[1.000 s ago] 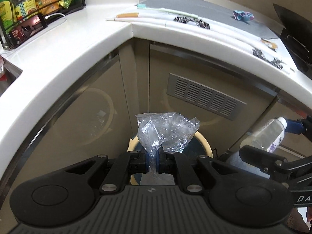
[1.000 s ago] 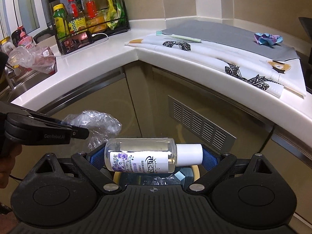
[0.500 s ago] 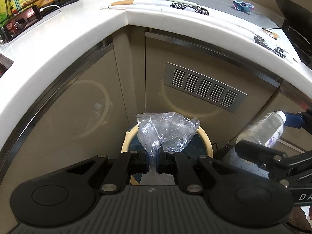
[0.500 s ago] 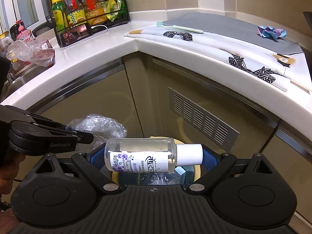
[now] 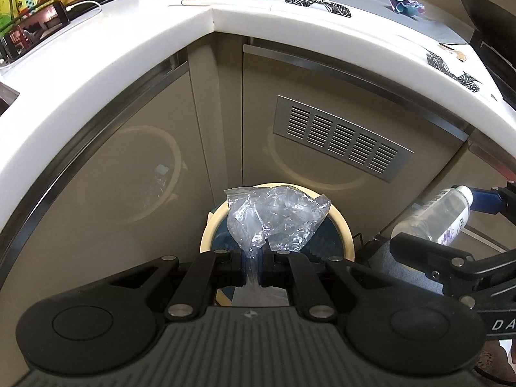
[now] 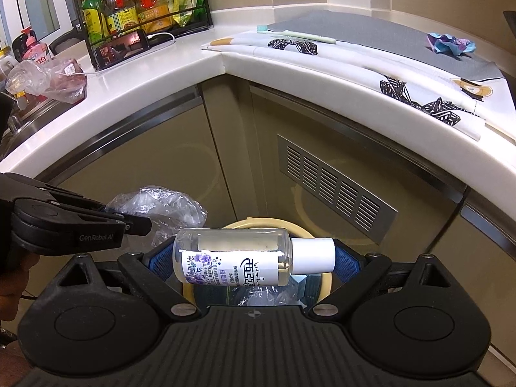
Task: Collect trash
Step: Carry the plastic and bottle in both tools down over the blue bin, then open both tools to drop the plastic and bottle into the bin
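Note:
My left gripper point(image 5: 254, 269) is shut on a crumpled clear plastic bag point(image 5: 277, 217) and holds it above a round bin with a cream rim point(image 5: 343, 225) on the floor. My right gripper point(image 6: 254, 262) is shut on a clear bottle point(image 6: 232, 259) with a white cap, held sideways over the same bin point(image 6: 254, 224). The bottle also shows in the left wrist view point(image 5: 432, 214), to the right. The bag point(image 6: 161, 206) and the left gripper point(image 6: 135, 225) show at the left in the right wrist view. Some clear plastic lies inside the bin.
A white corner countertop point(image 6: 154, 77) runs above beige cabinets with a metal vent point(image 6: 332, 187). On it are a rack of bottles point(image 6: 129, 9), a patterned cloth point(image 6: 403, 74), a crumpled coloured wrapper point(image 6: 450, 43) and a plastic bag by the sink point(image 6: 42, 77).
Both grippers have moved down and forward over the bin, each still holding its item. More of the bin's rim shows under the bag and the bottle.

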Demonstrator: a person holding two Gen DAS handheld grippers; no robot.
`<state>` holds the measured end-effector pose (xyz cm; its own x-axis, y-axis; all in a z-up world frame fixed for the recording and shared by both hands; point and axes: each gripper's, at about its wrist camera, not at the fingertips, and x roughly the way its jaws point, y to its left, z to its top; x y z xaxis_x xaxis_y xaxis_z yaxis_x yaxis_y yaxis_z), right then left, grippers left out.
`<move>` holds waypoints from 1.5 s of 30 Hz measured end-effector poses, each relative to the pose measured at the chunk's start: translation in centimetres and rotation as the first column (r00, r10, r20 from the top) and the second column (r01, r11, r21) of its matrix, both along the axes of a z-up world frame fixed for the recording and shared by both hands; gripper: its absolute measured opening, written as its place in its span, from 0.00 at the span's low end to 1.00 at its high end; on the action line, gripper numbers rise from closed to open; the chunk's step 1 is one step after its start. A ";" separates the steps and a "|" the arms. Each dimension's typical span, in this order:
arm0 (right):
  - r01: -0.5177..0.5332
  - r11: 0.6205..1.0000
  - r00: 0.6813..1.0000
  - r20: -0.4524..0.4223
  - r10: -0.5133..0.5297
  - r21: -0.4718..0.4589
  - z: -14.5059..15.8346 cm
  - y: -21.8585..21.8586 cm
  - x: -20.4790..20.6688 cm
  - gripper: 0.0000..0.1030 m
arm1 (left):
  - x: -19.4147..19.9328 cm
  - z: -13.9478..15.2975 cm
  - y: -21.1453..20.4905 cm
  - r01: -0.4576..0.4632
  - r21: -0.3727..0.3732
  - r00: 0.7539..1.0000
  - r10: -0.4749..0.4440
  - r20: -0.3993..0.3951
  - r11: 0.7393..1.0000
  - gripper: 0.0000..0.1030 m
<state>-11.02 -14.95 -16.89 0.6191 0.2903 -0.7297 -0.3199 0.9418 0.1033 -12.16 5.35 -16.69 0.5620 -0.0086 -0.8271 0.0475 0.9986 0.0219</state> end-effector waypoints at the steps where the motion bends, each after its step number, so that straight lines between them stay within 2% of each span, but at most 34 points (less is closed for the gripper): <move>1: 0.000 1.000 1.000 -0.002 0.000 0.000 -0.1 0.0 0.1 0.93 | 0.0 -0.1 0.0 0.000 0.000 1.000 0.000 -0.002 1.000 0.06; 22: 0.004 1.000 0.999 -0.035 -0.005 -0.017 -1.3 0.2 1.1 0.93 | 1.2 -1.3 -0.3 -0.013 0.005 0.999 0.013 -0.034 1.000 0.06; 45: 0.007 0.996 0.991 -0.132 -0.019 -0.087 -7.1 0.6 5.7 0.93 | 5.5 -7.0 0.0 -0.049 0.006 0.987 0.049 -0.154 0.999 0.06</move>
<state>-5.31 -14.39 -24.04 0.5185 0.2151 -0.8276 -0.2964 0.9530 0.0619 -6.66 5.39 -23.74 0.4274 0.0174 -0.9039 0.0018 0.9998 0.0201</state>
